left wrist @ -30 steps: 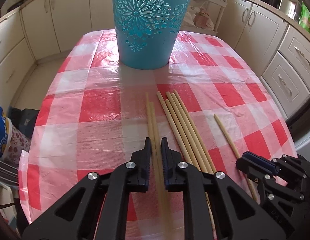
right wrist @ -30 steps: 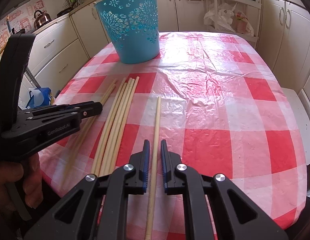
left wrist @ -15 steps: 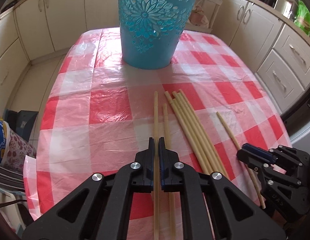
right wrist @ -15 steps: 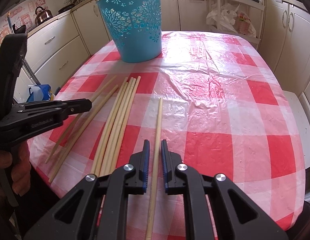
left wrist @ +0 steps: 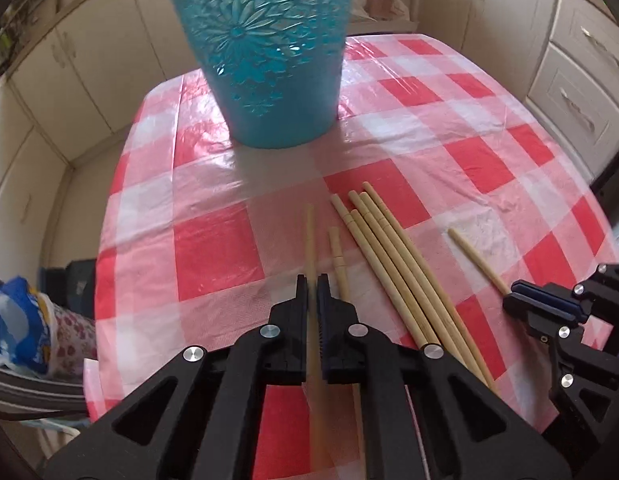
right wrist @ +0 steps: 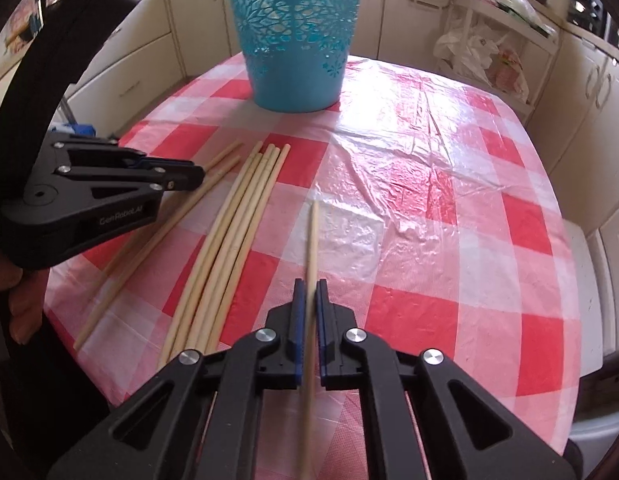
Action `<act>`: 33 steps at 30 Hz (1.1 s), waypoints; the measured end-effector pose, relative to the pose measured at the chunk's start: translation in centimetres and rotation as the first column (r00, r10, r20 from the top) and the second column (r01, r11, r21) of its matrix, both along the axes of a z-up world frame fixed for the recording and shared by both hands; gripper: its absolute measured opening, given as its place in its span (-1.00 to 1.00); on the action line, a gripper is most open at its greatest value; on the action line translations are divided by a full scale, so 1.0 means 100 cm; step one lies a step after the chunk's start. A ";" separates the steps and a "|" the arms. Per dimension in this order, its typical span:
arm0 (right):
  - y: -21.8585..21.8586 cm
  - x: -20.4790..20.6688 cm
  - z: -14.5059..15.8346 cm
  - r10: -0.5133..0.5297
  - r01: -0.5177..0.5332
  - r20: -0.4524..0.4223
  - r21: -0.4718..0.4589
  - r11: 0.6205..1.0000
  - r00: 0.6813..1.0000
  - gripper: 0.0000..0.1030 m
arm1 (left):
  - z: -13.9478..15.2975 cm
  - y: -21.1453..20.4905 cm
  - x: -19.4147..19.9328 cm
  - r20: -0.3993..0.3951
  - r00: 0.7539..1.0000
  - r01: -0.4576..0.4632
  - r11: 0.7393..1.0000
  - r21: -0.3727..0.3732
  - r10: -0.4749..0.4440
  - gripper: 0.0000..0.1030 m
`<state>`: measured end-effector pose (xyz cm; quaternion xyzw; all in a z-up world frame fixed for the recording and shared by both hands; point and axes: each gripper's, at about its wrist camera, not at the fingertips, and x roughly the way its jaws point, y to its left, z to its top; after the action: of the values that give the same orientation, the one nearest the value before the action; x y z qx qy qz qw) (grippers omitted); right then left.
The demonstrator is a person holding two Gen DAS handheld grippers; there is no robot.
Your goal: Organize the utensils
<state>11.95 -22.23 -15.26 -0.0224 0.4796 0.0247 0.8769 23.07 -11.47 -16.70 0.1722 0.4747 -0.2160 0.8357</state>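
My left gripper (left wrist: 312, 285) is shut on a long wooden chopstick (left wrist: 310, 236) and holds it above the table, pointing at the blue cut-out basket (left wrist: 261, 52). A second chopstick (left wrist: 338, 256) lies just right of it. A bundle of several chopsticks (left wrist: 393, 264) lies further right. My right gripper (right wrist: 309, 290) is shut on a single chopstick (right wrist: 312, 240), which points toward the basket (right wrist: 295, 36). The left gripper also shows in the right wrist view (right wrist: 189, 176), over two chopsticks (right wrist: 181, 216). The bundle (right wrist: 237, 232) lies between the grippers.
The table carries a red and white checked plastic cloth (right wrist: 429, 208). Cream kitchen cabinets (left wrist: 581, 92) surround it. A shelf with plastic bags (right wrist: 485, 56) stands behind right. A blue and white bag (left wrist: 17, 324) sits below the table's left edge.
Both grippers have closed on a chopstick each. The left one has lifted its stick and moved toward the basket. The right one has risen with its stick.
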 end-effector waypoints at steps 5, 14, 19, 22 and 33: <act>-0.035 -0.006 -0.004 -0.116 0.115 -0.016 0.300 0.947 0.993 -0.89 | 0.011 0.018 -0.009 -0.001 1.000 -0.029 0.995 -0.095 0.029 -0.92; -0.054 -0.034 0.004 -0.255 0.182 0.081 0.499 0.847 0.964 -0.89 | 0.097 0.067 -0.035 0.281 0.950 -0.024 0.932 -0.362 0.134 -0.91; -0.048 -0.033 0.009 -0.252 0.168 0.098 0.515 0.840 0.963 -0.89 | 0.132 0.071 -0.037 0.393 0.901 -0.004 0.908 -0.419 0.185 -0.92; -0.047 -0.035 0.009 -0.252 0.164 0.103 0.521 0.838 0.962 -0.89 | 0.148 0.073 -0.037 0.436 0.876 0.014 0.894 -0.448 0.205 -0.91; -0.051 -0.026 0.003 -0.259 0.162 0.107 0.541 0.825 0.960 -0.88 | 0.197 0.076 0.012 0.510 0.814 0.074 0.821 -0.566 0.278 -0.92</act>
<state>9.34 -27.29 -14.96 0.2699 0.3747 0.0560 0.8852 24.31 -3.88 3.02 -0.0512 0.1257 -0.2362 0.9622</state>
